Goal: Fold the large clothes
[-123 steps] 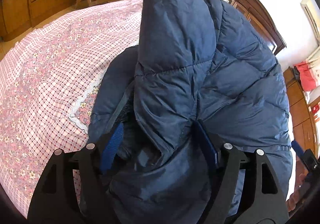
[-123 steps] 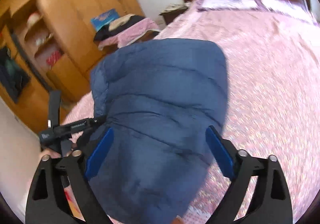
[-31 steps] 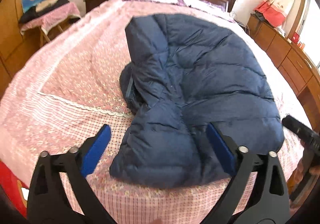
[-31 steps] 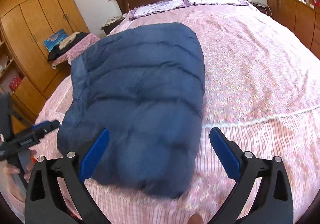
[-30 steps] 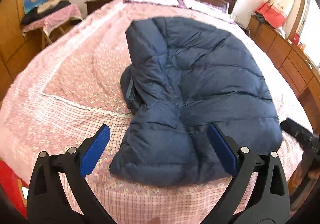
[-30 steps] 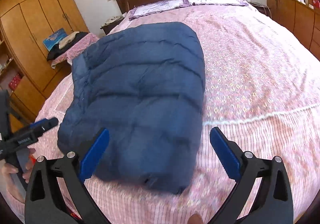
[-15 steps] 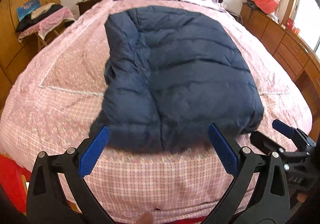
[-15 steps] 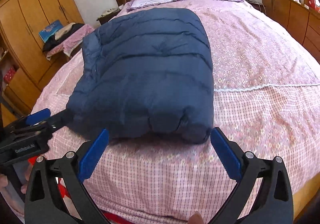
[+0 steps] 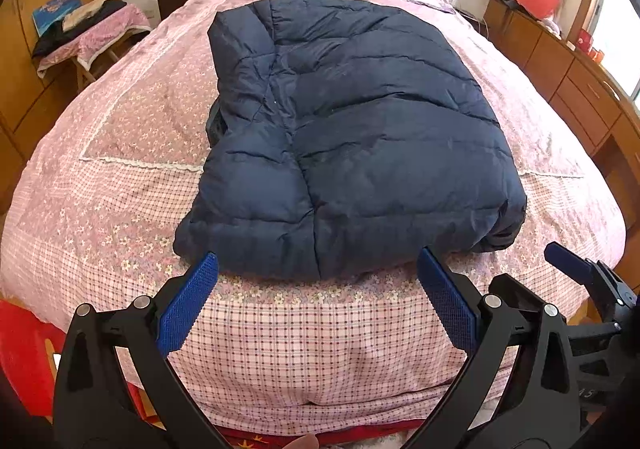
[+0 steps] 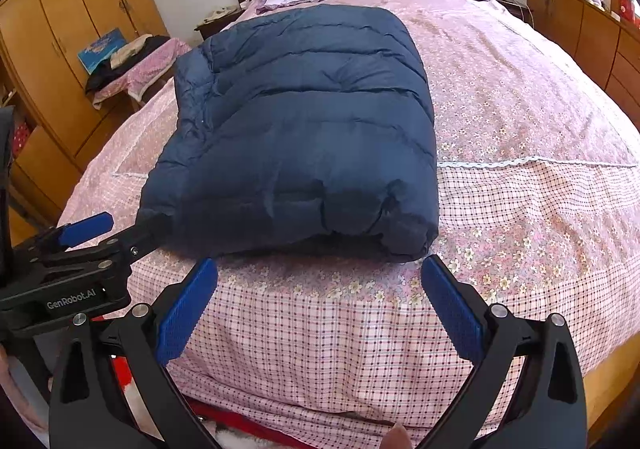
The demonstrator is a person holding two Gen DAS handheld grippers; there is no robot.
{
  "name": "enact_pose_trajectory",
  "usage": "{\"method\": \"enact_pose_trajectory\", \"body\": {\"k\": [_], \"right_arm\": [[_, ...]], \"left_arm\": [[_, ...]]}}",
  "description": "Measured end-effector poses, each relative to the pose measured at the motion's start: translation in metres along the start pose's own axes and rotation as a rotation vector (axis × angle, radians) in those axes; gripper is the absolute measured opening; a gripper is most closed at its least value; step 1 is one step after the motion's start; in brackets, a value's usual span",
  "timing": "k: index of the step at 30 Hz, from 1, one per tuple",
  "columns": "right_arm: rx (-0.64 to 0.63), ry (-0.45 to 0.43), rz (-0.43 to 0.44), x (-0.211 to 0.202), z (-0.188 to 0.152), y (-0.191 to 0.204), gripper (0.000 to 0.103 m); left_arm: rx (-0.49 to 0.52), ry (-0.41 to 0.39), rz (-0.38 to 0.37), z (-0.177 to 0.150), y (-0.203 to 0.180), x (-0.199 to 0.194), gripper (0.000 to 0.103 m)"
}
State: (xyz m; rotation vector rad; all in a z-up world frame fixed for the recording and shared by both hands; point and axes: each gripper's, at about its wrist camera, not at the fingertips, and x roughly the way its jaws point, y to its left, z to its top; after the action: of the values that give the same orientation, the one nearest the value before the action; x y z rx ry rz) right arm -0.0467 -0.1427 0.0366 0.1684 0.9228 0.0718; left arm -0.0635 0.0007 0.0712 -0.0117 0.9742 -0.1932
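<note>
Folded, navy jacket (image 9: 352,137) lies on bed (image 9: 120,185), fingers (image 9: 188,305) apart.

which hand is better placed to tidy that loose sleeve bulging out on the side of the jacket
Probably the left tool. The loose sleeve bulges on the left side of the navy quilted puffer jacket, nearest it. The right tool faces the tidy folded right corner. Both are open and empty.

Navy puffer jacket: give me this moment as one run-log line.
jacket: folded, on bed | left gripper: open, clear | right gripper: open, clear | phase: release
</note>
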Motion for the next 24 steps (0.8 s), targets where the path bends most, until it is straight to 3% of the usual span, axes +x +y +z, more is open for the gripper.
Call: {"method": "enact_pose_trajectory", "body": {"k": [24], "right_arm": [[0.02,0.031,-0.009,0.0057,-0.0017,-0.0006,0.098]], "left_arm": [[-0.004,-0.008,0.007,-0.0061,0.0029,0.0029,0.099]]}}
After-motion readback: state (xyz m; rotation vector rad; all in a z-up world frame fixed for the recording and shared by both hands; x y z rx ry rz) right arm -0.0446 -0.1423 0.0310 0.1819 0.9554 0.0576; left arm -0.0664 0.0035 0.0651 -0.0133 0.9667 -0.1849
